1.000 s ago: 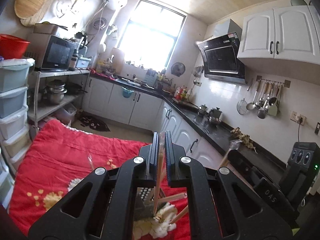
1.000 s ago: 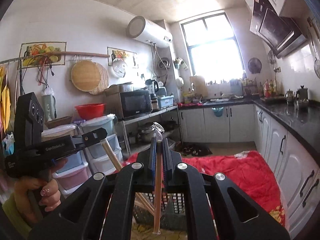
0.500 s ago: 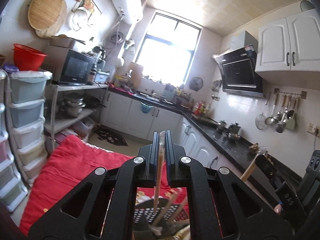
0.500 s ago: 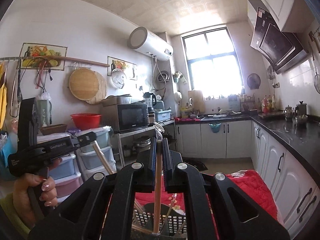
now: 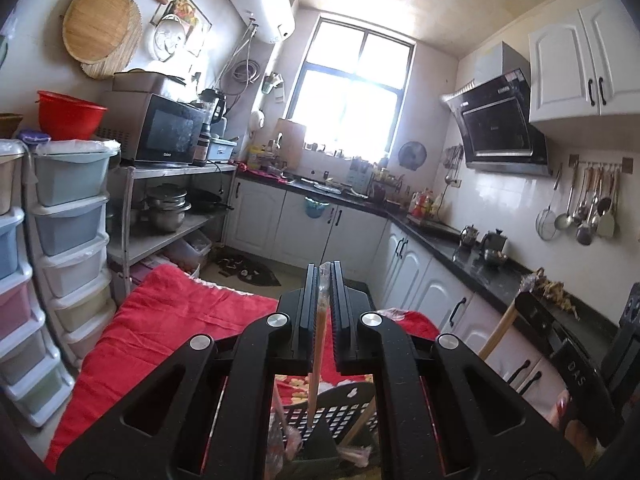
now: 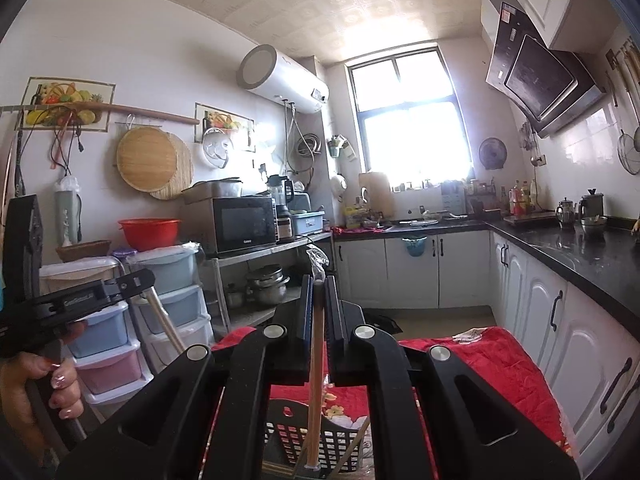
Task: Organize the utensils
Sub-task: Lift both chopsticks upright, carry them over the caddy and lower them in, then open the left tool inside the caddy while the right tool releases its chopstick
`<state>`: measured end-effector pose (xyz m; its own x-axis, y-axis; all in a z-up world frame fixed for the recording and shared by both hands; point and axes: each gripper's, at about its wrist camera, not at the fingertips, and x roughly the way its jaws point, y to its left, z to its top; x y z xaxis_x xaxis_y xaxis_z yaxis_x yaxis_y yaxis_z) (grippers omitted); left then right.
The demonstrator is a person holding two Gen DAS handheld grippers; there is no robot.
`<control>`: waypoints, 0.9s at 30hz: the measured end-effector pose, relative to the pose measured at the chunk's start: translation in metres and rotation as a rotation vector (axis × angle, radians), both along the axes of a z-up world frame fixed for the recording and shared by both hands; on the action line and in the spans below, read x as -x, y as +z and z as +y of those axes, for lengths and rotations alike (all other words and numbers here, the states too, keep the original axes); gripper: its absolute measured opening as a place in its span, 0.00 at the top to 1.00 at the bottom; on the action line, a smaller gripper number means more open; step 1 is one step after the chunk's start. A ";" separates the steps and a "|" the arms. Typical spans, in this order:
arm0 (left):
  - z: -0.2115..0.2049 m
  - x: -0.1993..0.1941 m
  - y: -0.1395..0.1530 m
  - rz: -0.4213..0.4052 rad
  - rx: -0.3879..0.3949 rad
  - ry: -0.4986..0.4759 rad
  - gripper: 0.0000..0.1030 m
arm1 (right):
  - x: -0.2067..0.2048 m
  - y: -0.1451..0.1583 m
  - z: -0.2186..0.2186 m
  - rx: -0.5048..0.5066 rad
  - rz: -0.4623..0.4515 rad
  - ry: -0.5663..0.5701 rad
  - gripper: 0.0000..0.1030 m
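My left gripper (image 5: 322,276) is shut on a wrapped pair of wooden chopsticks (image 5: 316,360), which hangs upright with its tip over a black slotted utensil basket (image 5: 344,412). My right gripper (image 6: 318,284) is shut on another wrapped pair of chopsticks (image 6: 316,380), also upright, its lower end inside the same basket (image 6: 336,444). More chopsticks lean in the basket. The right gripper also shows at the right of the left wrist view (image 5: 528,300). The left gripper shows at the left of the right wrist view (image 6: 136,284).
The basket stands on a table with a red flowered cloth (image 5: 168,328). Stacked plastic drawers (image 5: 60,248) and a metal shelf with a microwave (image 5: 168,132) stand at the left. White cabinets under a black counter (image 6: 568,248) run along the right.
Both grippers have tilted upward and moved closer over the basket, keeping their chopsticks. The basket now sits lower in both views and more of the kitchen shows.
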<state>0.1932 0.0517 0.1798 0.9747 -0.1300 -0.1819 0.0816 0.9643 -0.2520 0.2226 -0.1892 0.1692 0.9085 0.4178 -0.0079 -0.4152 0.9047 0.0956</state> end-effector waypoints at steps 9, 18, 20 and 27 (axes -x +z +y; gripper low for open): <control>0.000 -0.007 -0.024 0.065 -0.011 -0.012 0.97 | -0.018 -0.025 0.004 0.000 0.027 -0.023 0.94; -0.004 -0.011 -0.046 0.116 -0.008 -0.032 0.97 | -0.026 -0.048 0.005 -0.001 0.086 -0.029 0.94; -0.004 -0.013 -0.050 0.126 -0.006 -0.037 0.97 | -0.027 -0.052 0.005 0.002 0.100 -0.030 0.94; -0.001 -0.012 -0.059 0.149 0.005 -0.036 0.88 | -0.028 -0.062 0.001 -0.006 0.163 -0.052 0.70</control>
